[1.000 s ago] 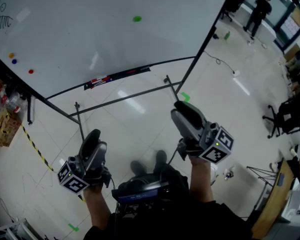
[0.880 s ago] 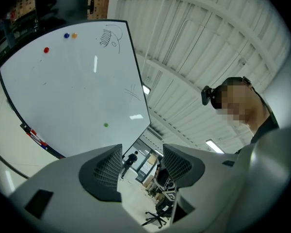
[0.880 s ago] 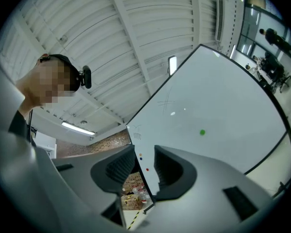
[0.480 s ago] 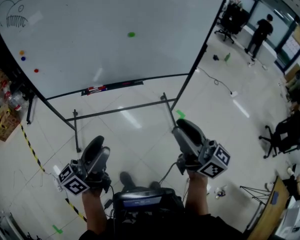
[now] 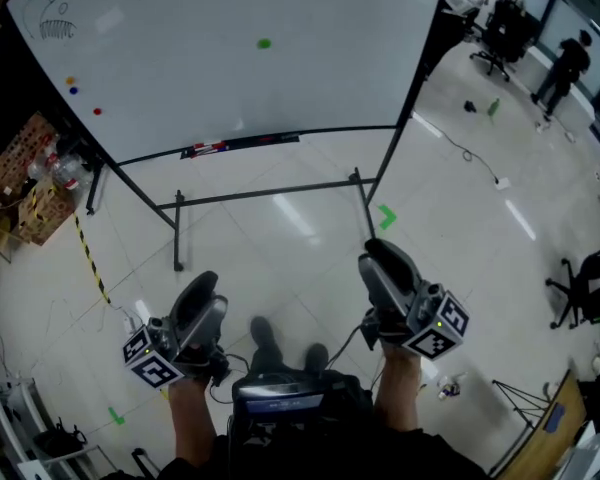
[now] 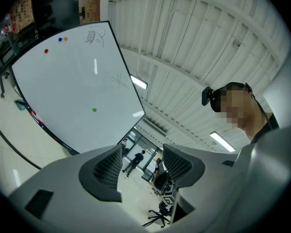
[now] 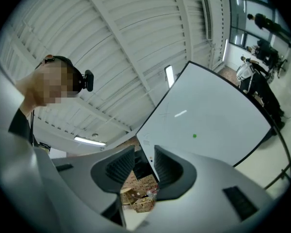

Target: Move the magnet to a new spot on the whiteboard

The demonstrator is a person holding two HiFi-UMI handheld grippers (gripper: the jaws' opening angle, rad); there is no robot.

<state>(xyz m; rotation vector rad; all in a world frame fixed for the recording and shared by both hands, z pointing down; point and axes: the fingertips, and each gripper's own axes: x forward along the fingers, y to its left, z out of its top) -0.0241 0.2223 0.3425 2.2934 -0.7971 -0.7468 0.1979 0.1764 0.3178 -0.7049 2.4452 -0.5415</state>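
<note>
A small green magnet (image 5: 264, 43) sticks near the middle of the big whiteboard (image 5: 180, 78); it also shows as a green magnet (image 6: 94, 110) in the left gripper view and a green magnet (image 7: 194, 136) in the right gripper view. Yellow, blue and red magnets (image 5: 97, 111) cluster at the board's left edge. My left gripper (image 5: 208, 282) and right gripper (image 5: 378, 252) are held low by the body, well short of the board. Both point upward toward it. The left gripper (image 6: 142, 166) and right gripper (image 7: 144, 166) stand open, with nothing between the jaws.
A marker tray (image 5: 240, 145) runs along the board's bottom edge, above the black stand bars (image 5: 270, 193). Cardboard boxes and bottles (image 5: 35, 203) sit at the left, by yellow-black floor tape (image 5: 90, 263). People (image 5: 570, 58) and office chairs (image 5: 580, 283) are at the right.
The head view has pulled back and swung: the whiteboard now sits farther off, with more of its stand showing. Both grippers stay low by the body, jaws unchanged.
</note>
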